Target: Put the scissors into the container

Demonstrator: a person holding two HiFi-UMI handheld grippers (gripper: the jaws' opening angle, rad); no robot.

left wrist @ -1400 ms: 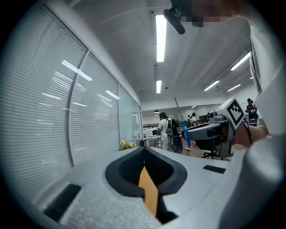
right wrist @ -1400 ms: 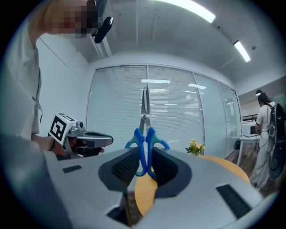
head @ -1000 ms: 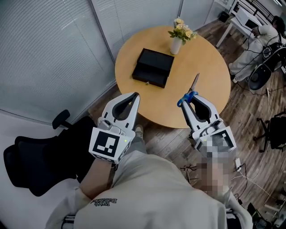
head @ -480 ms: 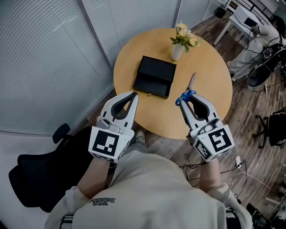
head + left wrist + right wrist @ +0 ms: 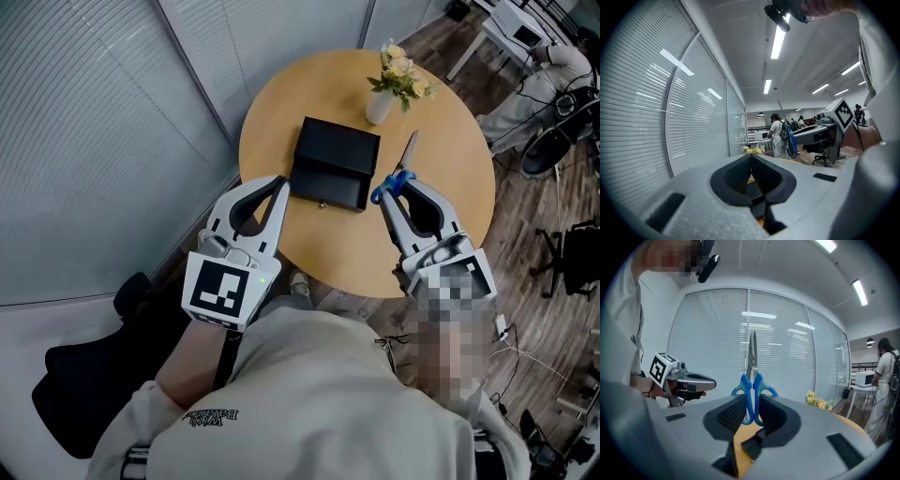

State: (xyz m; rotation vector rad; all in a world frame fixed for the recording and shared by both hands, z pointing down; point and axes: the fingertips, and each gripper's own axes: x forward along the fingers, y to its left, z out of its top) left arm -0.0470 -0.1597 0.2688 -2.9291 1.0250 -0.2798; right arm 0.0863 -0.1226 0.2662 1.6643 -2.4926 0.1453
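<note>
The scissors have blue handles and silver blades; my right gripper is shut on the handles and the blades point away over the table. In the right gripper view the scissors stand upright between the jaws. The container is a black box on the round wooden table, with a small knob on its near face. The scissors hang just right of the box. My left gripper is shut and empty at the table's near left edge, left of the box. In the left gripper view its jaws meet with nothing between them.
A white vase of yellow flowers stands behind the box. A black office chair sits on the floor at lower left. A person sits at a desk at far right. Blinds cover the glass wall on the left.
Both grippers have moved forward over the table's near edge, closer to the black box. The scissors stay in the right gripper.
</note>
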